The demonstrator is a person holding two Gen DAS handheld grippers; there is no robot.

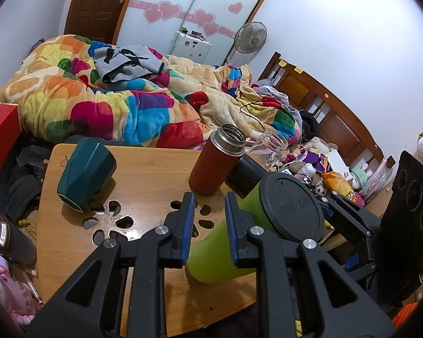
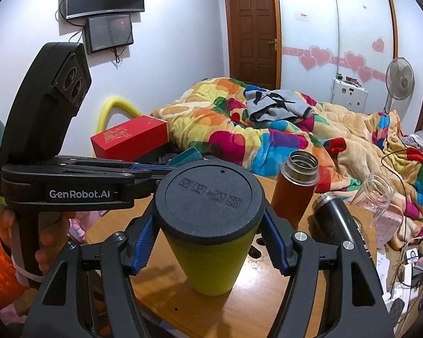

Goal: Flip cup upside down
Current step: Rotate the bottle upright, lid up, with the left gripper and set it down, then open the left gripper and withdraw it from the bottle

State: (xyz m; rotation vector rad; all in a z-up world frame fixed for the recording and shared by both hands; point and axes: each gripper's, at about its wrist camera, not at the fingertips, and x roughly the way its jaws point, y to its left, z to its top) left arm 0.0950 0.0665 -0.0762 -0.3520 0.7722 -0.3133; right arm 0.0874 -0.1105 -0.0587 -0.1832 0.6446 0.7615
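Green cup (image 2: pixel 211 256) stands lidded and upright at lower centre on the table (image 2: pixel 248 304), right gripper (image 2: pixel 208 246) jaws bracketing it, left gripper (image 1: pixel 208 222) narrowly parted, empty; inversion outstanding.

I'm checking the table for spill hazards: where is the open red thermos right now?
The red thermos stands upright on the wooden table, toward the bed, right of the lidded green cup in the right wrist view, with the black flask lying beside it.

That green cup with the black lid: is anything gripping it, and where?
The right gripper straddles the green cup just under its lid, but whether it grips cannot be told. The left gripper holds nothing.
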